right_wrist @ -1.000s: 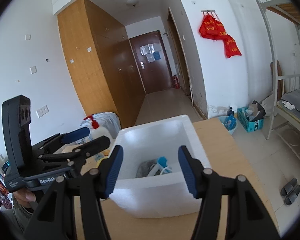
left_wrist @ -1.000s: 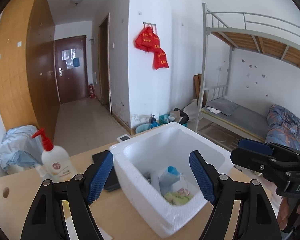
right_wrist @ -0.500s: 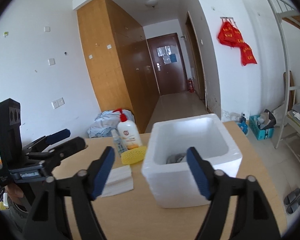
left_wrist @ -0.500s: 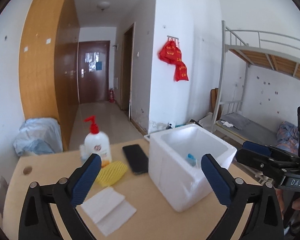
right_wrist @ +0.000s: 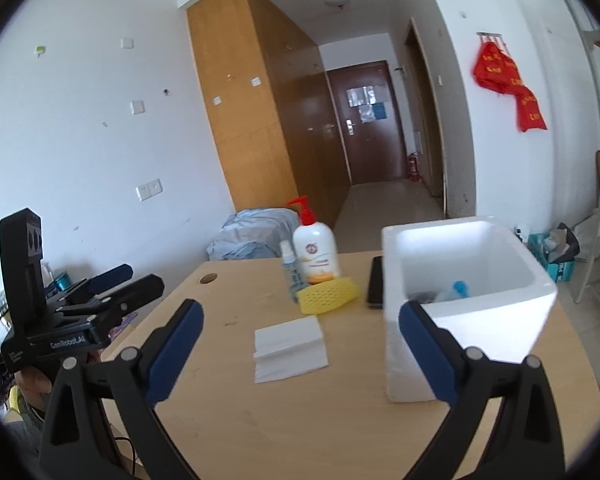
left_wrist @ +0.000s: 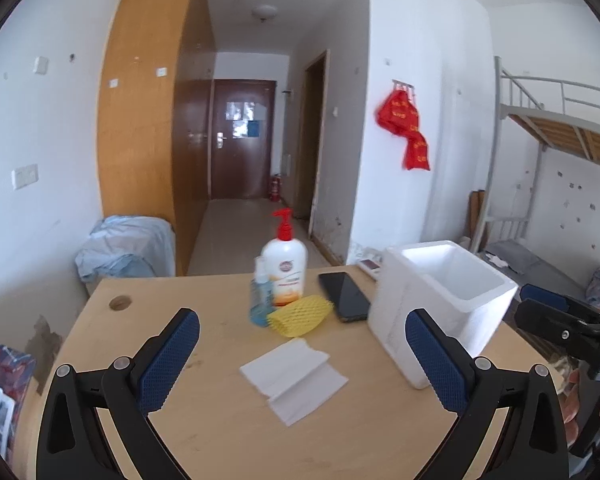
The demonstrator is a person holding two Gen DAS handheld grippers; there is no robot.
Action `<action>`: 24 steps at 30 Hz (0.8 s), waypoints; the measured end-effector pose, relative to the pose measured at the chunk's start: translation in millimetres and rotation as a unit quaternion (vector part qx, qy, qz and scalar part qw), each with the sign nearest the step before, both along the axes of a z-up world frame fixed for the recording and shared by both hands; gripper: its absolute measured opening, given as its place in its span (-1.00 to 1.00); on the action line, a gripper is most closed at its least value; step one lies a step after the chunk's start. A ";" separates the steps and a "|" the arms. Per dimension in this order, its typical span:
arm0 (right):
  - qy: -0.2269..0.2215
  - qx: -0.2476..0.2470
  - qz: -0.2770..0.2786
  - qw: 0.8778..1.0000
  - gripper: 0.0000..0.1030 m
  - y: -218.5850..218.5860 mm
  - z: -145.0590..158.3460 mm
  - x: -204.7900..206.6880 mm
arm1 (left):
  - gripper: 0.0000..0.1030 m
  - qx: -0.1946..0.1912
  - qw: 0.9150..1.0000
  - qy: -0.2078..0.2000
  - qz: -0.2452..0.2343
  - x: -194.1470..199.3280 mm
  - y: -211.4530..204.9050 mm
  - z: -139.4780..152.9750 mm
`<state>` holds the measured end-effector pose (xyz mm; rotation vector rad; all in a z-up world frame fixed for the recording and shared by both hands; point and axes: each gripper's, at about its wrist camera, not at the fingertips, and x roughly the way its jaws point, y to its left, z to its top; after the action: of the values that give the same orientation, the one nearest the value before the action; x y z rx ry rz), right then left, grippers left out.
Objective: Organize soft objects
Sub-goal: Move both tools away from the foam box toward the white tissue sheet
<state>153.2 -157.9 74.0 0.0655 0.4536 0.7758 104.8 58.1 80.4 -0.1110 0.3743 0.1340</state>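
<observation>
A white foam box stands on the right of the wooden table; in the right wrist view a blue item shows inside the box. A folded white tissue lies mid-table, with a yellow foam net behind it. My left gripper is open and holds nothing, hovering above the near table before the tissue. My right gripper has its jaws opening with nothing between them; its right finger stands in front of the box's near corner. The tissue and net lie beyond it.
Behind the net stand a red-pump lotion bottle and a small blue spray bottle. A black phone lies beside the box. The table has a round cable hole. A hand holds the other gripper at each view's edge.
Both grippers have drawn back from over the foam box and swung left, and their jaws have spread wider. The tissue, yellow net and bottles have come into view.
</observation>
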 end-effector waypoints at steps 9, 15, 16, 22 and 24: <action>0.010 -0.022 0.032 0.999 0.94 34.1 -5.3 -1.0 | 0.99 0.004 1.000 0.016 0.024 -11.5 20.8 -11.6; 0.010 -0.037 0.048 0.998 0.94 54.5 -10.0 1.3 | 0.99 -0.004 0.999 0.021 0.028 -11.0 30.6 -16.8; 0.011 -0.036 0.051 0.998 0.94 56.8 -10.5 0.9 | 0.99 -0.003 0.999 0.023 0.027 -9.8 31.2 -19.0; 0.021 -0.041 0.061 0.997 0.94 73.2 -14.9 8.6 | 0.99 -0.006 0.999 0.040 0.022 -2.8 38.0 -33.8; 0.024 -0.039 0.062 0.997 0.94 76.6 -15.0 12.3 | 0.99 -0.006 0.999 0.042 0.023 0.1 40.1 -39.2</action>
<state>165.5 -81.3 59.0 -0.0163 0.5369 0.8796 104.9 98.2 41.3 -0.1265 0.4571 0.1815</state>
